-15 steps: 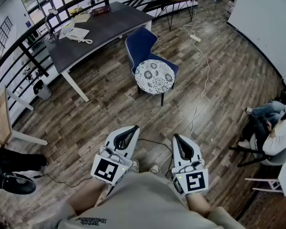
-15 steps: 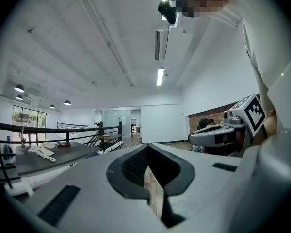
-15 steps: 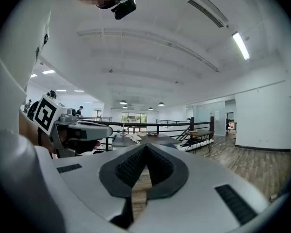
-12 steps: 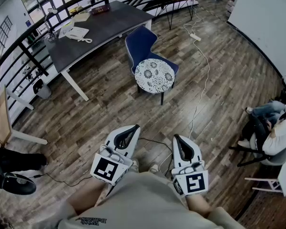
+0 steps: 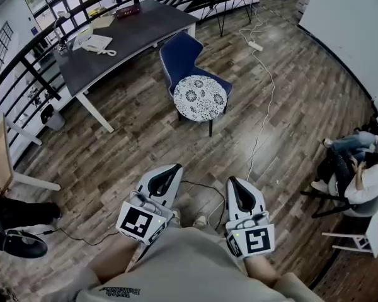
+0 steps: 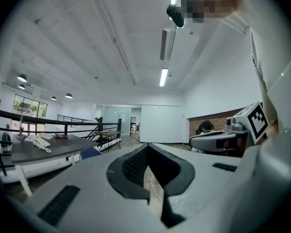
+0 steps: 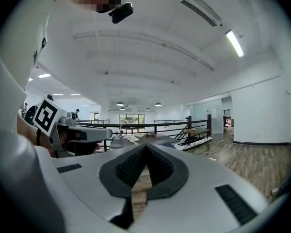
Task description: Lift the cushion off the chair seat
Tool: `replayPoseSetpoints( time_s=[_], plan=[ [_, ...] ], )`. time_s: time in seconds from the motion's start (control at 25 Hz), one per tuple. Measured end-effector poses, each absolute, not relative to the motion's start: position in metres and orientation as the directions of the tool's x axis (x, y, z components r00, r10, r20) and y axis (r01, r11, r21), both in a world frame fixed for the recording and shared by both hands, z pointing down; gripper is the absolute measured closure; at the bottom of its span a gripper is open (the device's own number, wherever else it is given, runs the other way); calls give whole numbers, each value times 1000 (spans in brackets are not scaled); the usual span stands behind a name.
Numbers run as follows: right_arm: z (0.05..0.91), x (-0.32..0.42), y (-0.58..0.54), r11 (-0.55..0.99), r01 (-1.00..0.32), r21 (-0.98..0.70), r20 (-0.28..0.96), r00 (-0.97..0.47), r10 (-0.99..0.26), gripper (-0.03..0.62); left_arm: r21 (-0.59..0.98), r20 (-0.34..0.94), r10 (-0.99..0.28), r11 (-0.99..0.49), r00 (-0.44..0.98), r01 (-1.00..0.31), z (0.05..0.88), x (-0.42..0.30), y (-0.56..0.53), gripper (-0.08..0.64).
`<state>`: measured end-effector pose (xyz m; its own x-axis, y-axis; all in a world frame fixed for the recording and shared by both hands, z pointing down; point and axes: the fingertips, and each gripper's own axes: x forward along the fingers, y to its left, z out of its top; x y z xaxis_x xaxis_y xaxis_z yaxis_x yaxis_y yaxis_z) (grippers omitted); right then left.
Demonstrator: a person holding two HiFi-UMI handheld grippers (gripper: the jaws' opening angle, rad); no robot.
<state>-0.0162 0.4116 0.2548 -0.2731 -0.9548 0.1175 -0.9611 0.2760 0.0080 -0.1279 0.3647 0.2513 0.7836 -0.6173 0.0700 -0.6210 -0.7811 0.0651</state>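
- Wood-plank floor (image 5: 113,150), grey desk (image 5: 129,33) upper left. Where's the cushion?
- Round patterned cushion (image 5: 200,97) lies flat on the blue chair (image 5: 181,54) seat, just right of the desk.
- Tongs?
- Both sit low in the head view, well apart from the chair. Cushion lies ahead, between the two.
- Left gripper (image 5: 172,169): jaws clenched, nothing in them. Right gripper (image 5: 234,181): same, clenched and empty.
- Contact with the cushion?
- None. Seated person (image 5: 359,175) far right.
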Motion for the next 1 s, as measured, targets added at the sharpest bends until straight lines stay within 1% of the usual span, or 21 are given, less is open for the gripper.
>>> replayPoseSetpoints(
  time_s=[0.16,0.68,1.0],
  plan=[
    [255,-10,408,290,-957,3,115,-288,-951,589,106,78,-616,-777,784,-621,252,-121,362,555],
    [265,18,410,350,-937,-7,109,-348,-931,589,83,94,-658,-743,747,-664,267,-90,371,556],
    [267,31,411,389,-921,1,70,-388,-919,589,71,87,-678,-727,730,-683,271,-77,376,555]
  ],
)
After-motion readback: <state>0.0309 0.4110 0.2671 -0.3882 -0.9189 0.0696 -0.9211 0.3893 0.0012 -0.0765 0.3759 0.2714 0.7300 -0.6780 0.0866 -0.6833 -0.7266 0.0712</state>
